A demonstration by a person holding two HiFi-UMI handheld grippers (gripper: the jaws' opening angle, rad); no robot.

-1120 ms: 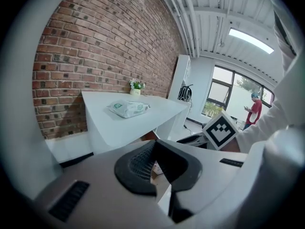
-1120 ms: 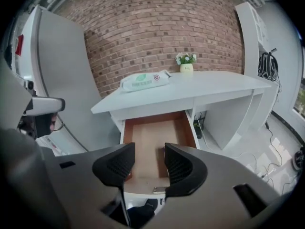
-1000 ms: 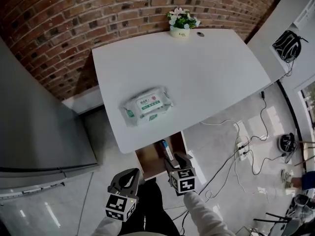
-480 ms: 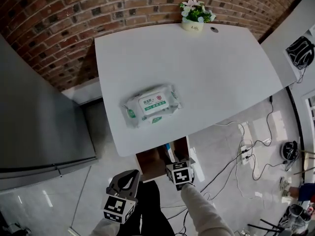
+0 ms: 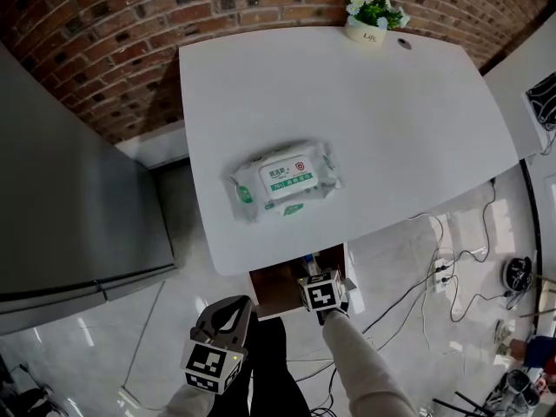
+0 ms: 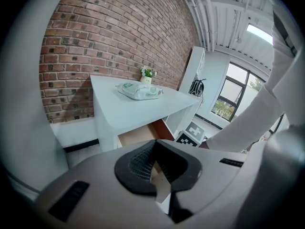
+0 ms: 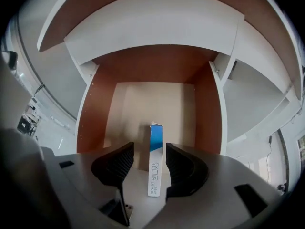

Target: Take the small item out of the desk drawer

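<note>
The right gripper (image 7: 148,149) is seen with its jaws spread wide, having just been opening further. Between them, in the lower middle of the right gripper view, a small box (image 7: 156,161) is framed. The box is slim and long, blue at its far end and white with dark print at its near end. It is closer to the right-hand pad, and no pad is seen to press on it, so nothing is grasped. The box is found lying flat on the pale floor of the open drawer (image 7: 157,99), whose reddish-brown side walls are seen to either side of it.

In the head view, the drawer is shown pulled out from under the near edge of the white desk (image 5: 391,146), just below the middle of the frame.

The left gripper (image 6: 157,143) is held at the lower left of the head view, clear of the drawer, with its jaws closed together on nothing.

A pack of wet wipes (image 5: 285,181) is seen at the centre of the desk, and a small potted plant (image 5: 372,16) at its far edge, by the brick wall (image 5: 130,24).
</note>
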